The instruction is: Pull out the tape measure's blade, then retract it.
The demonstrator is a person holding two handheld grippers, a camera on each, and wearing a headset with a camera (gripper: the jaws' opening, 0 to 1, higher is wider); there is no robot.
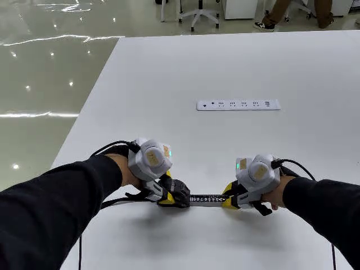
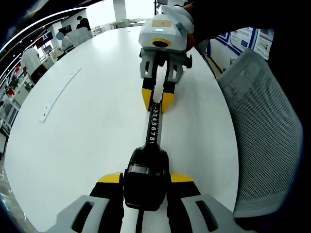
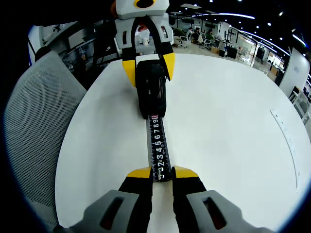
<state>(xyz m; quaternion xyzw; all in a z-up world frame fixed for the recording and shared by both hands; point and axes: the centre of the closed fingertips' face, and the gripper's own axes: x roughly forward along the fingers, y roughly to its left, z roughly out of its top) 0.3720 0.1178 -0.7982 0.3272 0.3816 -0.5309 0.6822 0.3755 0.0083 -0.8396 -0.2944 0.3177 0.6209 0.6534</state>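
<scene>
The black plastic tape measure case (image 2: 146, 177) is clenched in the left gripper (image 1: 169, 197) low over the white table (image 1: 253, 67). The right gripper (image 3: 163, 173) pinches the end of the black numbered blade (image 3: 156, 145) a short run from the case, so pulling-out looks underway. Next, I judge, comes a straight, level draw away from the case; the table's near edge runs close beside the case, and the white power strip (image 1: 238, 104) lies well beyond it.

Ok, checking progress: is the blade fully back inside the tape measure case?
No, a numbered stretch of blade runs from the tape measure case to the right gripper.
</scene>
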